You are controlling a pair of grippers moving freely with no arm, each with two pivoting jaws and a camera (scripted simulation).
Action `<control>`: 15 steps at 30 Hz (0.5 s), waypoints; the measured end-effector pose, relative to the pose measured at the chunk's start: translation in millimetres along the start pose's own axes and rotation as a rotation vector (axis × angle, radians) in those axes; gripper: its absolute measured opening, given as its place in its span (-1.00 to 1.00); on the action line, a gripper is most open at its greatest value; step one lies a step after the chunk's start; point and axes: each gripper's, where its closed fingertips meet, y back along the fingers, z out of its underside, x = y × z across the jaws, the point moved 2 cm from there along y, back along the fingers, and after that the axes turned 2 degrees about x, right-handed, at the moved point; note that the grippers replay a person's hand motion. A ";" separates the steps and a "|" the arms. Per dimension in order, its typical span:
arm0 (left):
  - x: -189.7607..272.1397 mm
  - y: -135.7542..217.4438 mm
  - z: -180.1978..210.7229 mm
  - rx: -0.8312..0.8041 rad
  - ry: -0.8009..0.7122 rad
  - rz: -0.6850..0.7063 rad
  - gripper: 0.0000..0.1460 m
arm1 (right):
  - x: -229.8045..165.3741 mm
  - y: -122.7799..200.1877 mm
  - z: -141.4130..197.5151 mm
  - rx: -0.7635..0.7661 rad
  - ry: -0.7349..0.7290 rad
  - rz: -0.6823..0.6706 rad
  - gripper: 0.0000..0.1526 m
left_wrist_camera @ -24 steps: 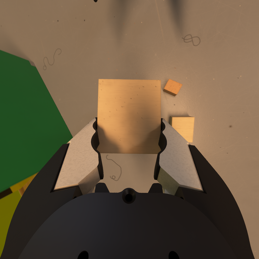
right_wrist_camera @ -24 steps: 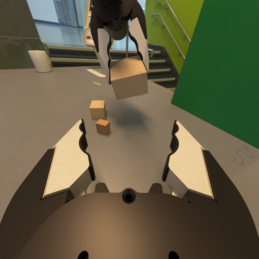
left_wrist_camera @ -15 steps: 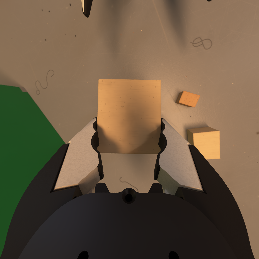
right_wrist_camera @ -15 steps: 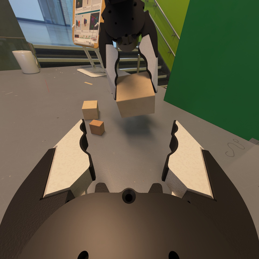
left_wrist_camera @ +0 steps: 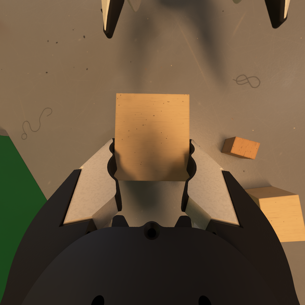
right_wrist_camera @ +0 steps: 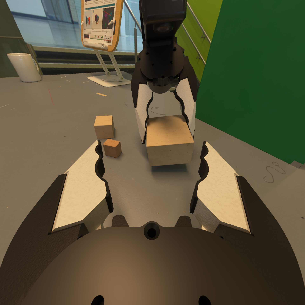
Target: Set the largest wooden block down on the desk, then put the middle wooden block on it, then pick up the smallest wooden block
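My left gripper (left_wrist_camera: 151, 142) is shut on the largest wooden block (left_wrist_camera: 151, 137), a pale cube, and points down at the desk. In the right wrist view the left gripper (right_wrist_camera: 167, 137) holds this block (right_wrist_camera: 170, 145) a hair above the grey desk (right_wrist_camera: 49, 156), with a thin shadow under it. The middle block (right_wrist_camera: 104, 127) and the smallest, darker block (right_wrist_camera: 112, 148) stand on the desk to its left; in the left wrist view the middle block (left_wrist_camera: 280, 216) and smallest block (left_wrist_camera: 241, 147) lie to the right. My right gripper (right_wrist_camera: 151, 143) is open and empty, facing the blocks.
A green panel (right_wrist_camera: 257, 74) stands close on the right of the held block and shows at the lower left of the left wrist view (left_wrist_camera: 14, 198). A white mug (right_wrist_camera: 24, 67) and a board on a stand (right_wrist_camera: 101, 24) stand at the desk's far side.
My left gripper has come down with the largest block, from well above the desk to just over it. The right gripper stays open; its fingertips now show in the left wrist view.
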 end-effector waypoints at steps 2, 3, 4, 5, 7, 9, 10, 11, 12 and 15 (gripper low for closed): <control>0.4 -0.7 1.9 0.012 0.003 0.003 0.19 | 0.5 0.6 -0.6 0.007 -0.006 -0.001 0.55; 0.5 -1.0 2.4 0.020 0.005 0.003 0.19 | 0.7 0.7 -0.7 0.009 -0.009 -0.001 0.54; 0.8 -1.2 2.7 0.029 0.007 0.001 0.19 | 0.9 0.7 -0.8 0.009 -0.012 -0.002 0.54; 1.3 -1.6 2.6 0.040 0.010 0.001 0.19 | 1.0 0.7 -0.7 0.010 -0.013 -0.003 0.54; 2.3 -3.1 3.3 0.062 0.018 0.000 0.19 | 1.1 0.7 -0.7 0.010 -0.015 -0.003 0.54; 3.4 -5.9 6.7 0.062 0.026 0.000 0.19 | 1.0 0.7 -0.7 0.009 -0.015 -0.005 0.53; 4.1 -7.5 8.9 0.061 0.031 0.001 0.19 | 1.0 0.6 -0.7 0.009 -0.015 -0.005 0.53; 4.7 -8.9 10.8 0.062 0.036 0.001 0.19 | 1.0 0.6 -0.7 0.009 -0.016 -0.006 0.53; 5.3 -10.0 12.6 0.066 0.042 0.001 0.19 | 1.0 0.6 -0.7 0.009 -0.016 -0.006 0.53; 6.2 -11.6 16.7 0.053 0.051 0.003 0.20 | 1.0 0.9 -1.0 0.013 -0.018 -0.008 0.52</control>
